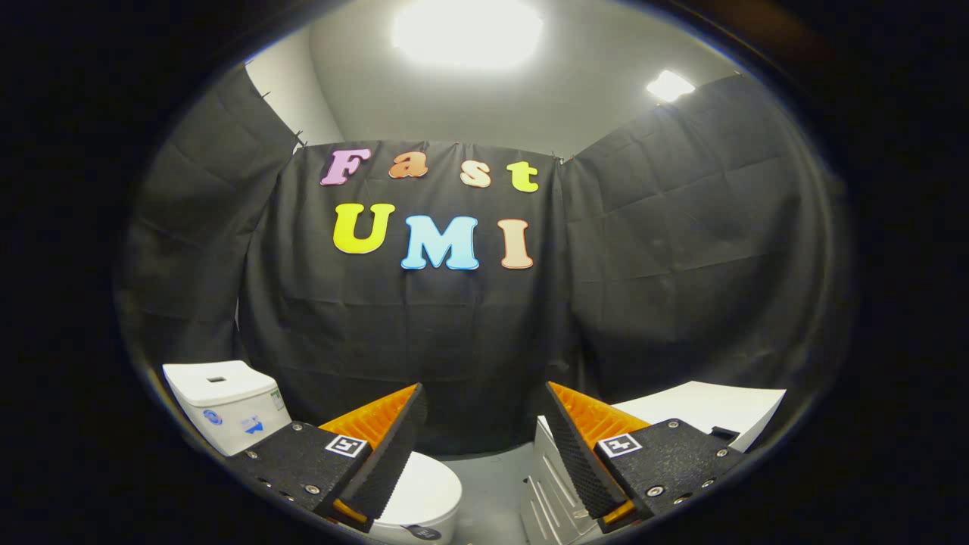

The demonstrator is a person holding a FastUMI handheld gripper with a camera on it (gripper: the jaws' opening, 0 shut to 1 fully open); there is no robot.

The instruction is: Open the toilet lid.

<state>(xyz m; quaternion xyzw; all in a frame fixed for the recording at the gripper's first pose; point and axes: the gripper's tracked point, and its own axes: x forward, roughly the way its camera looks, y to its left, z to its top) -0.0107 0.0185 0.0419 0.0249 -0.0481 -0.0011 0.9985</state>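
Lid: one lid, white, smooth and rounded, lying flat and closed on the toilet, low down beside the left finger and partly hidden behind it.
Lid detail: a small dark oval tag sits at the lid's near rim; what it carries is too small to tell.
Toilet: one, and we're looking down on it from above; the bowl below the lid is mostly hidden.
Tank: one white tank, off beyond the left finger, with a small dark slot in its flat top and blue marks on its front.
Gripper: one, and it's wide open, a broad gap between the two fingers, nothing held, neither finger touching the lid.
Fingers: two, ribbed on their inner faces, angled apart in a V; each mount carries one square black-and-white marker.
Between the fingers: bare grey floor and the black cloth wall, with the lid's right edge just creeping into the gap.
Cabinet: one pale ribbed unit, just behind the right finger, close to the toilet across a strip of floor.
Board: one white flat surface, beyond the right finger, above the cabinet.
Wall: black cloth, creased, hanging on three sides.
Lights: two in the ceiling, one large and glaring, one smaller to its right.
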